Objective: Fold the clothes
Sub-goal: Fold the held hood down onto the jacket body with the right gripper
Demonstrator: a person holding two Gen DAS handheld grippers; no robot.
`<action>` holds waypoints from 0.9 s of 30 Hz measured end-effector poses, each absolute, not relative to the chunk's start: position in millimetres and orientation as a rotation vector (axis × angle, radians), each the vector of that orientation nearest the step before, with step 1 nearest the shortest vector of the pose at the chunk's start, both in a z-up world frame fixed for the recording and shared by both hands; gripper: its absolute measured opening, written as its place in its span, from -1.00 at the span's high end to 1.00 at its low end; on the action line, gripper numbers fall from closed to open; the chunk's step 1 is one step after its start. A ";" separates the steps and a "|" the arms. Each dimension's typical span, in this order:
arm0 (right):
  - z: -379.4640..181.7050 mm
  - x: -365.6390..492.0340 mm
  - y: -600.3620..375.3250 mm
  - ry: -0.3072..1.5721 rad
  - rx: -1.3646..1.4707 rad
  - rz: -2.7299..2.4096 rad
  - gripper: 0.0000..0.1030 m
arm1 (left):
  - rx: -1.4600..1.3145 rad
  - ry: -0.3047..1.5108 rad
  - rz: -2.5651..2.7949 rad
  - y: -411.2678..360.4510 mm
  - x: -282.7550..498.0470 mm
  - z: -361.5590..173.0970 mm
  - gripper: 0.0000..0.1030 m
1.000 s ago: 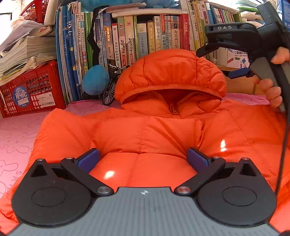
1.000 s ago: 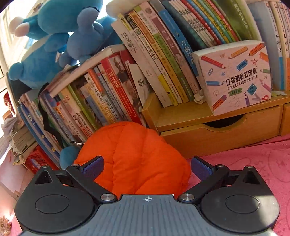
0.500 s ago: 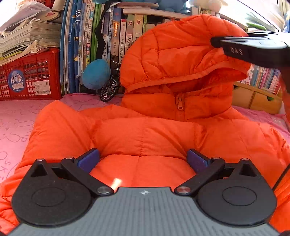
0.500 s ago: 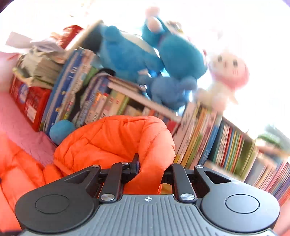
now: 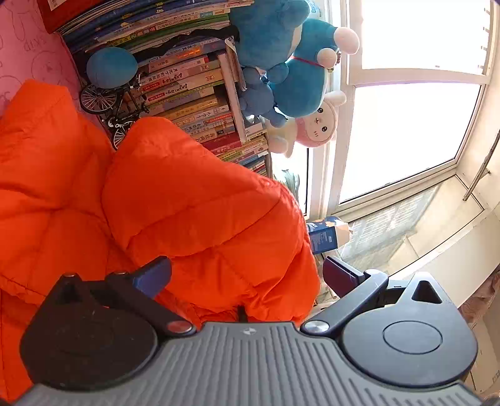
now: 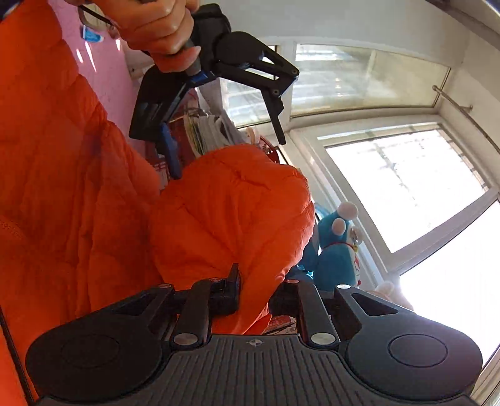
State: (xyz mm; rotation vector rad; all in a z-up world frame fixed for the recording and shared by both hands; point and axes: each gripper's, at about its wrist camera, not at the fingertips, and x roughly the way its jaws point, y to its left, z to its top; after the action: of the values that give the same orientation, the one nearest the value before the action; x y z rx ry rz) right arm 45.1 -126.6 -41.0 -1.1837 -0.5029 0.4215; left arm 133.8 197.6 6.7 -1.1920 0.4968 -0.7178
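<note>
While the hood is carried over, the scene reads like this, left to right:

Garment: the puffy orange quilted hooded jacket (image 5: 56, 193) lies spread on the pink patterned cover (image 5: 28, 56), filling the left of both wrist views; its hood (image 5: 193, 200) is raised off the body, in the middle.
Left gripper: the black two-finger left gripper (image 5: 247, 274) has its blue pads wide apart, the hood's bulk between them but not pinched; it grips nothing. In the right wrist view the person's hand (image 6: 159, 28) holds it above the jacket.
Right gripper: the black right gripper (image 6: 254, 287) is clenched on the hood's edge, orange fabric bunched between its fingers.
Far side: a row of upright books (image 5: 193, 90), a small model bicycle (image 5: 109, 106), blue plush toys (image 5: 287, 62) and a bright window (image 5: 406, 125).
Step in hand: probably folding the hood down onto the jacket's front.
Next move: likely calls for laying the hood flat on the chest before releasing, with the free gripper pressing or steadying the body so it does not drag.
</note>
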 end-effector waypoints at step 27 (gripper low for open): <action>31.0 108.3 -196.2 0.336 0.259 0.438 -0.79 | -0.469 0.629 -0.191 97.7 86.5 -10.0 -0.44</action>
State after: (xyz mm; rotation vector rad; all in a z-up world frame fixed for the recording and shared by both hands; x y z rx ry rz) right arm 108.3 -196.2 31.0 0.2591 0.3355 0.4383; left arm 86.5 97.7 -10.0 -0.4690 0.6287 -0.1911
